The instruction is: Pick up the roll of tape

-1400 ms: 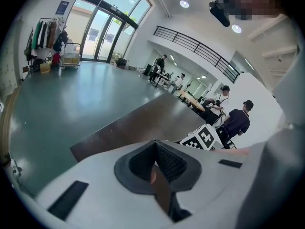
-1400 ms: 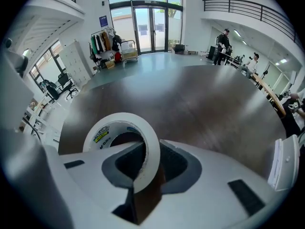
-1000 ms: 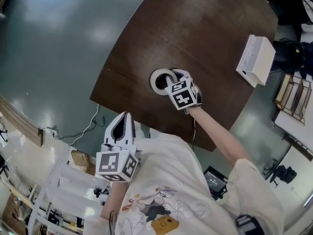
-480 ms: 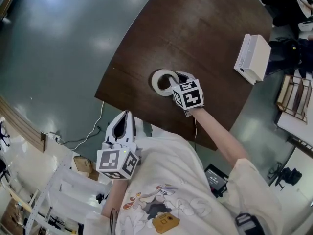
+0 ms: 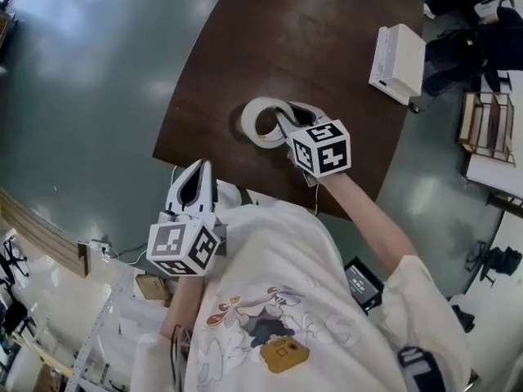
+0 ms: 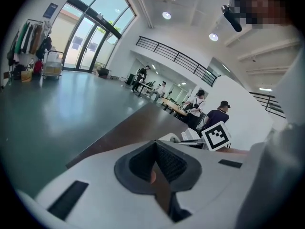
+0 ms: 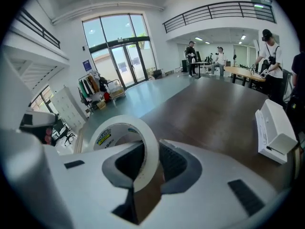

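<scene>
White tape roll in right claw, forearm outstretched

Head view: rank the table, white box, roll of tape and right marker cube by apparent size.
1. table
2. white box
3. roll of tape and right marker cube look alike; the cube sits nearer the camera, so I won't rank them.

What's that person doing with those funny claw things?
A person holds a gripper in each hand. The right gripper has pinched the wall of a white roll of tape, one jaw through its hole, and holds it over the dark wooden table. The left gripper is shut and empty, waiting beside the table's near edge, close to the person's shirt. A white box sits at the table's far side, untouched.
</scene>
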{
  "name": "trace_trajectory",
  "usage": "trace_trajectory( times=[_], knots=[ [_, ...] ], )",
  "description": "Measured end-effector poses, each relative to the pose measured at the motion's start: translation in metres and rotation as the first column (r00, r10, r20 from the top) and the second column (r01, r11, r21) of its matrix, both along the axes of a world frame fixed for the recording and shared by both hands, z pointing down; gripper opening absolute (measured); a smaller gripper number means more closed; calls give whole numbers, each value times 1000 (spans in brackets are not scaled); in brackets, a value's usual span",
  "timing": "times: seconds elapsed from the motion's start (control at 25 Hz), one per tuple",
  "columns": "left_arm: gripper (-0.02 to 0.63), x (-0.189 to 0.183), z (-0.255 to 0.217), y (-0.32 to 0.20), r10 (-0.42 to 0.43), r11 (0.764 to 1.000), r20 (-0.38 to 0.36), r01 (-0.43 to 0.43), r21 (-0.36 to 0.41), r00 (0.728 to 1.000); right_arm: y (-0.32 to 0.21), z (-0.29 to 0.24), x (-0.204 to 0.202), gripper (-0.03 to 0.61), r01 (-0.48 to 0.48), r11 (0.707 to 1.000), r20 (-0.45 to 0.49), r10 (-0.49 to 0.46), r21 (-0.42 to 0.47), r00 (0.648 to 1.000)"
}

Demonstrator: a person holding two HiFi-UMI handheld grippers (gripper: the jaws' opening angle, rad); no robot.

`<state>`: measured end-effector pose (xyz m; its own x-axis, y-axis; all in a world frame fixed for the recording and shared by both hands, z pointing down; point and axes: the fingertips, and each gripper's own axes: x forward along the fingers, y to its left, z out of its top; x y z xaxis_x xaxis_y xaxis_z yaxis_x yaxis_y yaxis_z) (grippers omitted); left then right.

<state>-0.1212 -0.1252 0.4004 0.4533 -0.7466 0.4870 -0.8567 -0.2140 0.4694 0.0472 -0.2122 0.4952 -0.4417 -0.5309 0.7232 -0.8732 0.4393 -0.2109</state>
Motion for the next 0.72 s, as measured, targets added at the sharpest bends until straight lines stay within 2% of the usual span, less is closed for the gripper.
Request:
trace_trajectory(
  times=[0.4,0.72],
  knots=[
    [6,22,-49,12,121,987,-10,-120,109,993,46,-103,18,95,-80,981,105,62,175,992],
    [6,37,-65,21,161,977,-5,-158,146,987,82,-158,45,95,-212,938,227,150,276,962]
  ],
)
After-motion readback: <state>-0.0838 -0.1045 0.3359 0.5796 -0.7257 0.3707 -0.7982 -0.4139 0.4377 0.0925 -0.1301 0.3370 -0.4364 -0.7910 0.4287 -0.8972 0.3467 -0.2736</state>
